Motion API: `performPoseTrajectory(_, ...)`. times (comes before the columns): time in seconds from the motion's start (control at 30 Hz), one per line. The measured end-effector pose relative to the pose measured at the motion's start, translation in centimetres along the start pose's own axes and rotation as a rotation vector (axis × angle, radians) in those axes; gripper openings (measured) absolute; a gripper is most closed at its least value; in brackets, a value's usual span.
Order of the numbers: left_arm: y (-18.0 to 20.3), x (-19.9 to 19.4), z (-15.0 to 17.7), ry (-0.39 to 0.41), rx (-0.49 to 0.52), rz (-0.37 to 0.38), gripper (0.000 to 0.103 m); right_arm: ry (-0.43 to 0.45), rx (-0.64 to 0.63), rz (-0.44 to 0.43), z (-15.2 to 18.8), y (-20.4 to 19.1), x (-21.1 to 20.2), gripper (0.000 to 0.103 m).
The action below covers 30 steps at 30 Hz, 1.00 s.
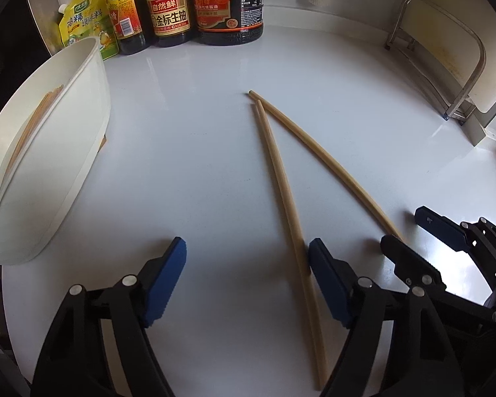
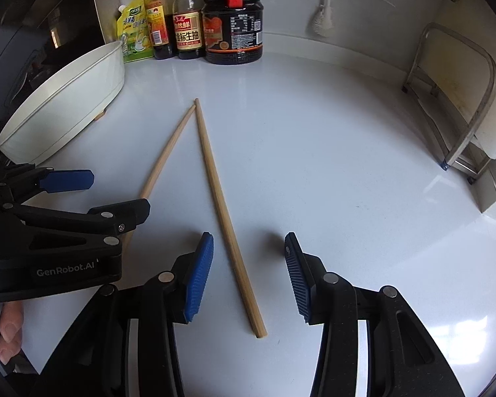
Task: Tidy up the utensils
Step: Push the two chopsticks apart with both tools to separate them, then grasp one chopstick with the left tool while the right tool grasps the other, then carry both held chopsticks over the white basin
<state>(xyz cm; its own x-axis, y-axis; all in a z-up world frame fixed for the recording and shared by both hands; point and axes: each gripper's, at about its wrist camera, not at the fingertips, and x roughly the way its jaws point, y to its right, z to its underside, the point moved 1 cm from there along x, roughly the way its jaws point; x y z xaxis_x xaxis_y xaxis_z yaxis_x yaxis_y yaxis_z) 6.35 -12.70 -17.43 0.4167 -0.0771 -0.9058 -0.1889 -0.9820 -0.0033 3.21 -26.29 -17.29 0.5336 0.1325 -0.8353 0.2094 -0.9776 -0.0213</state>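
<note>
Two wooden chopsticks lie on the white counter in a narrow V, tips together at the far end. The left chopstick [image 1: 282,192] [image 2: 163,157] runs between my open left gripper's [image 1: 248,281] fingers, close to the right pad [image 1: 327,284]. The right chopstick [image 1: 327,162] [image 2: 226,218] lies between my open right gripper's [image 2: 249,276] fingers, nearer its left pad [image 2: 200,278]. A white container [image 1: 49,152] [image 2: 69,99] at the left holds more chopsticks [image 1: 29,125]. The left gripper also shows in the right wrist view [image 2: 92,195], the right gripper in the left wrist view [image 1: 423,228].
Sauce bottles [image 1: 170,6] [image 2: 188,16] and a yellow seasoning pouch [image 1: 82,16] stand along the back wall. A metal rack [image 1: 446,66] [image 2: 456,99] holding a cutting board stands at the right. A brush [image 2: 322,20] hangs on the wall.
</note>
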Motion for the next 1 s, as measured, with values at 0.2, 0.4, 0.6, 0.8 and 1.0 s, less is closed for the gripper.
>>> performPoseTrajectory(0.2,-0.9,-0.3,0.3,0.004,-0.001,-0.001,0.065,-0.003,-0.024,-0.015,-0.9,-0.2,0.5,0.042)
performPoseTrajectory(0.4,-1.7,-0.4,0.3,0.015,0.001,0.001,0.051,-0.01,-0.051,-0.019,-2.0,-1.0,1.1,0.042)
performPoseTrajectory(0.6,-2.0,-0.6,0.0,0.016,0.018,0.026,0.021,-0.009,-0.068,-0.024,-2.6,-1.9,1.4,0.015)
performPoseTrajectory(0.8,-2.3,-0.7,0.0,-0.016,0.015,0.093,0.008,-0.02,0.002,-0.04,-2.7,-1.4,1.2,0.006)
performPoseTrajectory(1.0,-2.9,-2.6,-0.5,-0.021,0.026,0.143,0.007,-0.015,0.132,-0.072,-3.1,-1.0,-1.3,0.006)
